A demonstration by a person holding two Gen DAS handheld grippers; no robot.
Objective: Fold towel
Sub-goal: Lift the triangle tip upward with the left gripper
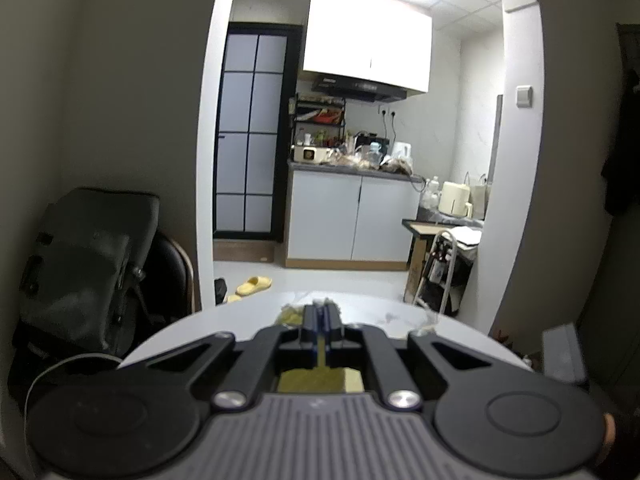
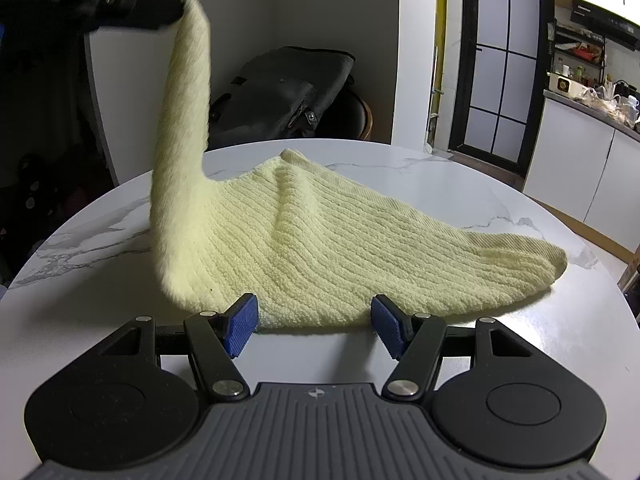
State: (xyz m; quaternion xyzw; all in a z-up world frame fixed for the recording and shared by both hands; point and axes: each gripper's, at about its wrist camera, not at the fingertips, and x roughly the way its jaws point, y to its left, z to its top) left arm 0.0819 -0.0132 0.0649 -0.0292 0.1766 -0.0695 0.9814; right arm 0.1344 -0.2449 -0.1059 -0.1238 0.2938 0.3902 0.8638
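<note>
A pale yellow ribbed towel [image 2: 320,240] lies on the round white marble table [image 2: 440,184]. One corner is pulled up high at the upper left, pinched by my left gripper [image 2: 176,6]. In the left wrist view the left gripper [image 1: 321,312] is shut on the towel [image 1: 316,378], which hangs below and shows between the arms. My right gripper [image 2: 314,326] is open, blue pads [image 2: 240,324] spread wide, low at the towel's near edge, with the edge lying between the pads.
A dark bag on a chair [image 2: 280,92] stands behind the table. A kitchen with white cabinets [image 1: 352,220], a cluttered counter and a black-framed glass door [image 2: 496,60] lies beyond. Yellow slippers [image 1: 252,285] lie on the floor.
</note>
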